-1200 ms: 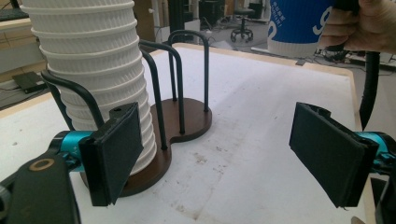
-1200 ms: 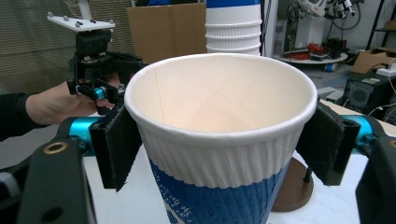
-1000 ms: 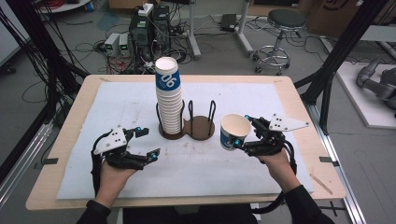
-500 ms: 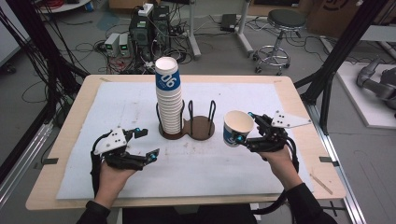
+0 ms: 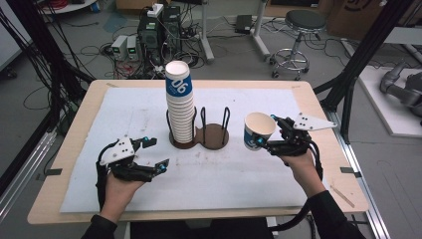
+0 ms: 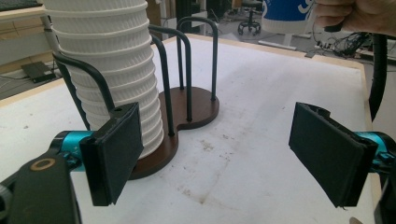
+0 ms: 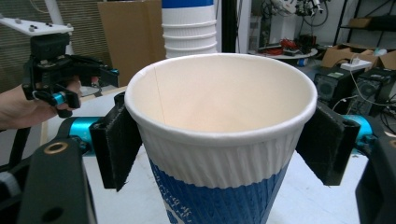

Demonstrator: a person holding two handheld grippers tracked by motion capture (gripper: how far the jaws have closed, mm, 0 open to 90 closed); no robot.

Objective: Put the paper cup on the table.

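Right gripper (image 5: 263, 140) clamps one cup (image 5: 258, 130), lifted right of the holder (image 5: 201, 135). Left gripper (image 5: 152, 153) hangs empty, jaws apart, near the stack (image 5: 180, 107). Holder's right bay is vacant. Judged: cup picked; placing it remains.

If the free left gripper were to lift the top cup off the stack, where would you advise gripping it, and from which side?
Grip the top cup on its blue band just under the rolled rim, coming level from the near left with the left gripper. It stands upright above the holder's wire posts, so its wall is probably free there.
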